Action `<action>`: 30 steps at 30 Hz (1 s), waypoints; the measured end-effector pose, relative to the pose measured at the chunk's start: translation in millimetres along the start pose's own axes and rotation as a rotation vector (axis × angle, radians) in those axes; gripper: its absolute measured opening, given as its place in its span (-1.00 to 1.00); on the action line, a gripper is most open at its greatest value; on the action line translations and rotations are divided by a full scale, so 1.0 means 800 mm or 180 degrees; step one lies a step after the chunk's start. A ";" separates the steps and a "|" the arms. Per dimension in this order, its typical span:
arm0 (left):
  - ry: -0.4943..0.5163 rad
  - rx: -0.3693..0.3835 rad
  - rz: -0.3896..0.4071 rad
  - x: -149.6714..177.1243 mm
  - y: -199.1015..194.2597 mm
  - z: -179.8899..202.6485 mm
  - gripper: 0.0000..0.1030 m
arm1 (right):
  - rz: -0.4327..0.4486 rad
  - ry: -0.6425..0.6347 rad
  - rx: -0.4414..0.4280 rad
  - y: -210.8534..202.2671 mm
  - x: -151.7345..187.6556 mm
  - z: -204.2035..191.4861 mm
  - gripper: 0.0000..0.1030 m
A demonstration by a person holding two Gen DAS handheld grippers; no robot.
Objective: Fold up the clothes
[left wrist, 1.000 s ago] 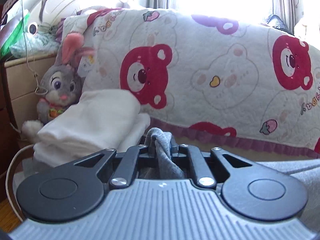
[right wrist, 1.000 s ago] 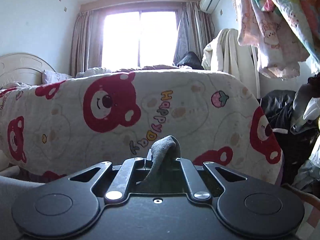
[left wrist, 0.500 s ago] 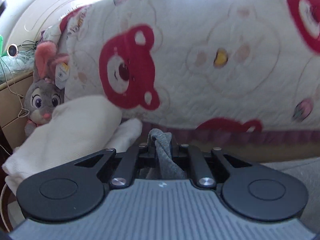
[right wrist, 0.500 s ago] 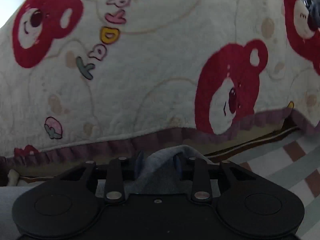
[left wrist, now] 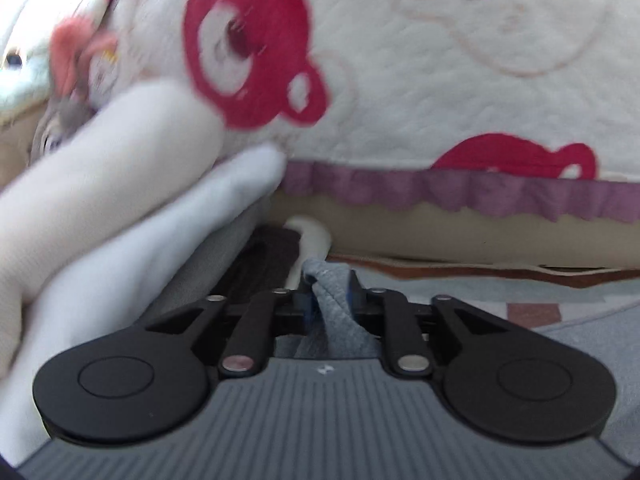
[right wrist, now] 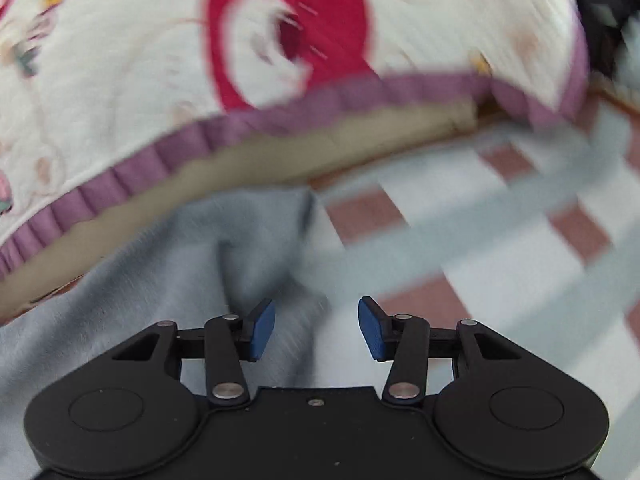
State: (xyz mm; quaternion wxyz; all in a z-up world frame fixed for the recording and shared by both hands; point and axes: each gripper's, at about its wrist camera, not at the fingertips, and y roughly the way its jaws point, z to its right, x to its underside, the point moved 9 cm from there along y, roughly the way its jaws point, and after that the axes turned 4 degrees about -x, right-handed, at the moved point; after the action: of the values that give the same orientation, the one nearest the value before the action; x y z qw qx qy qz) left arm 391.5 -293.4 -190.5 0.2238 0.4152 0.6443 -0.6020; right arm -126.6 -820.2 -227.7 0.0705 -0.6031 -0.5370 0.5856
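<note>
My left gripper (left wrist: 329,294) is shut on a fold of the grey garment (left wrist: 334,312), which bunches up between its blue pads. In the right wrist view the same grey garment (right wrist: 192,264) lies spread on the checked floor mat (right wrist: 500,248), its corner reaching toward the bed. My right gripper (right wrist: 317,328) is open, its blue pads (right wrist: 262,330) wide apart and empty just above the garment's right edge. The view is blurred by motion.
A bed with a white bear-print quilt (left wrist: 440,72) and purple frill (left wrist: 460,192) stands close ahead in both views. A stack of folded white clothes (left wrist: 100,208) lies at the left, with a plush rabbit (left wrist: 68,92) behind it.
Both grippers have dropped low toward the floor mat. My right gripper has opened and let go of the grey garment, which now lies on the mat. The left still holds its fold.
</note>
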 end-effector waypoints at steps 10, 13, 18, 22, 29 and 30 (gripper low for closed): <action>0.0481 0.1548 -0.0143 0.058 -0.132 0.101 0.00 | -0.0554 0.1297 -0.0615 0.023 0.046 -0.003 -0.03; 0.1048 0.2024 -0.0208 0.099 -0.166 0.163 0.09 | -0.0648 0.1880 -0.0803 0.036 0.067 -0.015 -0.51; 0.1799 0.2330 -0.0255 0.164 -0.200 0.235 0.09 | 0.0311 0.0800 -0.0522 -0.003 0.013 -0.052 -0.89; 0.2018 0.2430 -0.0237 0.190 -0.207 0.248 0.09 | 0.1290 -0.0674 0.0332 -0.099 -0.018 -0.095 -0.95; 0.2311 0.2740 -0.0601 0.234 -0.217 0.259 0.10 | 0.0371 -0.0292 0.0750 -0.014 0.045 -0.005 -0.84; 0.2363 0.2672 -0.0568 0.236 -0.217 0.260 0.10 | 0.0325 -0.0061 0.0672 -0.011 0.052 0.006 -0.76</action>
State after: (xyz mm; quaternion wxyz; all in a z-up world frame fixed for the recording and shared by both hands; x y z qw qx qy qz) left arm 102.7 -431.4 -273.5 -0.2538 0.5964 0.4178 -0.6367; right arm -146.3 -789.1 -249.3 0.0986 -0.6133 -0.4415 0.6474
